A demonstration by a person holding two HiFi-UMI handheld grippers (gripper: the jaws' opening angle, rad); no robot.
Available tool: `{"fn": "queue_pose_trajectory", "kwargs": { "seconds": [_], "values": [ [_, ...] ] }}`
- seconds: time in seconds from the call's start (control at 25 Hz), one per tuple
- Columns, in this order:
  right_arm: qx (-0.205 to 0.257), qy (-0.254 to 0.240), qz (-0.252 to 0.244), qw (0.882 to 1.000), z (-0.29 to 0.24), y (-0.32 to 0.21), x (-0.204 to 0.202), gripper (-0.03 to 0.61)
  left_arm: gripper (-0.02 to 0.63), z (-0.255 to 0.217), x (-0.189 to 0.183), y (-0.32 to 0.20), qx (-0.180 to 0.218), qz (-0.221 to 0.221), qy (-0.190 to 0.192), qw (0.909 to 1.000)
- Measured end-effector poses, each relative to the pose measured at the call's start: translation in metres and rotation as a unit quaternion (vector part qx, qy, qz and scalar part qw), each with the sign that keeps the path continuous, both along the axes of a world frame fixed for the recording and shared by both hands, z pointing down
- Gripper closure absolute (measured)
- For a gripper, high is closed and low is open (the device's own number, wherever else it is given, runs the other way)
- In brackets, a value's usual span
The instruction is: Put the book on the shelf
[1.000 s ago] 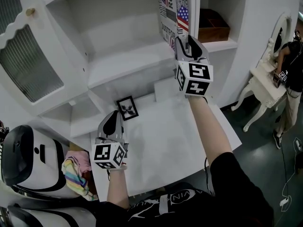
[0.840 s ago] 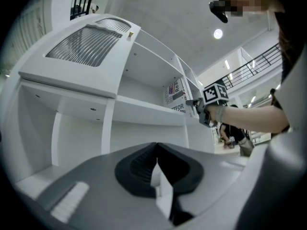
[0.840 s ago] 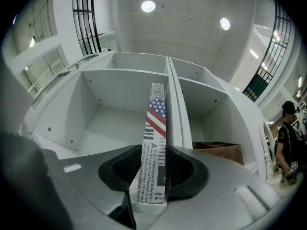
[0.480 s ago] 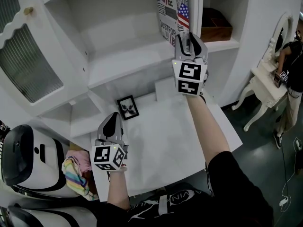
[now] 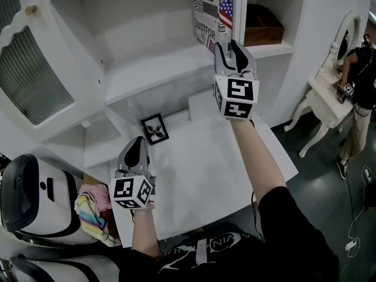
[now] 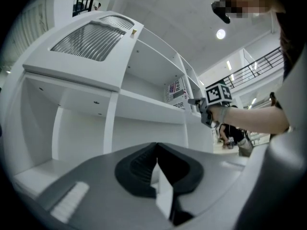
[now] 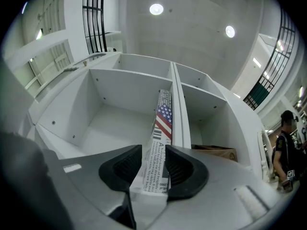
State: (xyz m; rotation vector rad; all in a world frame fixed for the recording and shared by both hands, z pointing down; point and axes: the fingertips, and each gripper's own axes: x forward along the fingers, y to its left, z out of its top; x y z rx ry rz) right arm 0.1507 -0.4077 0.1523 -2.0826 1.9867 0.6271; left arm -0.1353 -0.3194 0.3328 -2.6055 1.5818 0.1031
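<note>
The book (image 5: 212,9), covered in newspaper print with a US flag, stands upright in the white shelf (image 5: 158,68) against the divider between two compartments. My right gripper (image 5: 230,44) is shut on the book's near edge, and both pads press its sides (image 7: 162,128). The shelf board (image 7: 110,123) lies under the book. My left gripper (image 5: 136,147) hangs lower left over the white desk, shut and with nothing in it (image 6: 157,150).
A brown wooden box (image 5: 261,31) sits in the compartment right of the divider. A small framed picture (image 5: 156,128) leans at the back of the desk top (image 5: 205,175). A glazed cabinet door (image 5: 32,75) stands open at left. A person (image 5: 358,69) stands at a dressing table, far right.
My right gripper has edged slightly up and toward the shelf with the book. The left gripper has hardly moved.
</note>
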Motion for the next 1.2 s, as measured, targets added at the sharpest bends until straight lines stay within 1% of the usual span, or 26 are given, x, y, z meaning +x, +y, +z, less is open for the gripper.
{"fn": "queue_pose_trajectory", "kwargs": {
  "seconds": [0.12, 0.28, 0.4, 0.48, 0.72, 1.0, 1.2],
  "values": [
    [-0.008, -0.003, -0.024, 1.000, 0.009, 0.009, -0.005, 0.448, 0.614, 0.002, -0.004, 0.003, -0.002, -0.007, 0.001, 1.0000],
    [-0.027, -0.014, -0.061, 0.998, 0.023, 0.020, -0.011, 0.479, 0.614, 0.005, -0.007, 0.005, -0.002, -0.013, -0.012, 0.9998],
    [-0.036, -0.011, -0.081, 0.996, 0.035, 0.030, -0.016, 0.510, 0.614, 0.009, -0.011, 0.009, -0.005, -0.017, -0.019, 0.9997],
    [-0.039, -0.006, -0.103, 0.994, 0.044, 0.038, -0.023, 0.525, 0.614, 0.011, -0.015, 0.013, -0.005, -0.021, -0.024, 0.9995],
    [-0.050, 0.007, -0.166, 0.985, 0.069, 0.064, -0.041, 0.551, 0.614, 0.009, -0.025, 0.023, 0.002, -0.039, -0.028, 0.9989],
    [-0.089, 0.030, -0.225, 0.970, 0.106, 0.089, -0.061, 0.558, 0.614, 0.013, -0.039, 0.038, -0.004, -0.062, -0.029, 0.9976],
    [-0.106, 0.022, -0.261, 0.959, 0.136, 0.106, -0.070, 0.561, 0.614, 0.021, -0.042, 0.048, -0.005, -0.071, -0.026, 0.9972]
  ]
}}
